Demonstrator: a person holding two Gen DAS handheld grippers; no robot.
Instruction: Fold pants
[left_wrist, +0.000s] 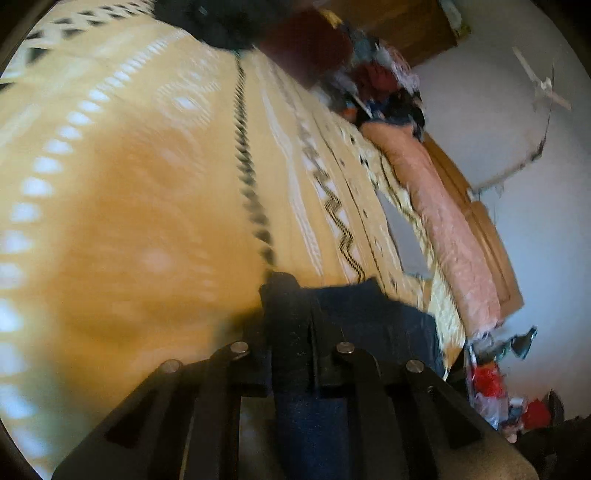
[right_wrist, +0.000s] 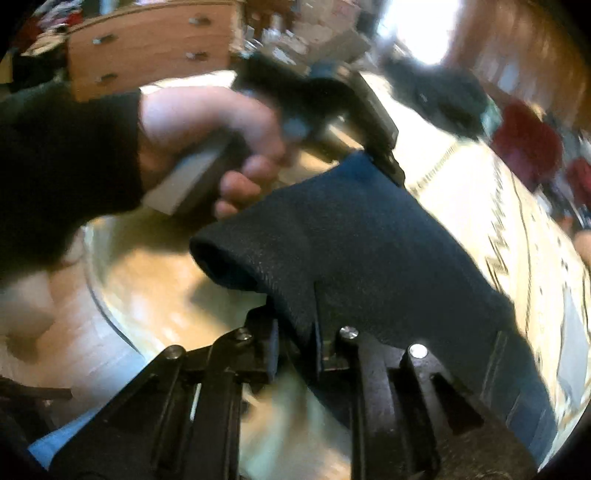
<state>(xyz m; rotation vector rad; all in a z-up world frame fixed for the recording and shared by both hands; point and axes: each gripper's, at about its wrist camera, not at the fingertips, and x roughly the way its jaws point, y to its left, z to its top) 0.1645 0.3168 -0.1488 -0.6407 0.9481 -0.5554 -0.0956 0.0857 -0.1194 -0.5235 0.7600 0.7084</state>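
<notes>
Dark navy pants (right_wrist: 362, 251) hang stretched between both grippers above a yellow patterned bedspread (left_wrist: 147, 184). My left gripper (left_wrist: 291, 295) is shut on one edge of the pants (left_wrist: 369, 314), its jaws pressed together. It also shows in the right wrist view (right_wrist: 384, 162), held by a hand, pinching the far corner of the cloth. My right gripper (right_wrist: 295, 325) is shut on the near edge of the pants, the cloth draped over its fingers. The views are blurred by motion.
A pink blanket roll (left_wrist: 443, 221) lies along the bed's far edge by a wooden headboard (left_wrist: 480, 229). A pile of clothes (left_wrist: 380, 85) sits at the bed's end. A wooden dresser (right_wrist: 147, 44) stands behind. A dark garment (right_wrist: 443, 96) lies on the bed.
</notes>
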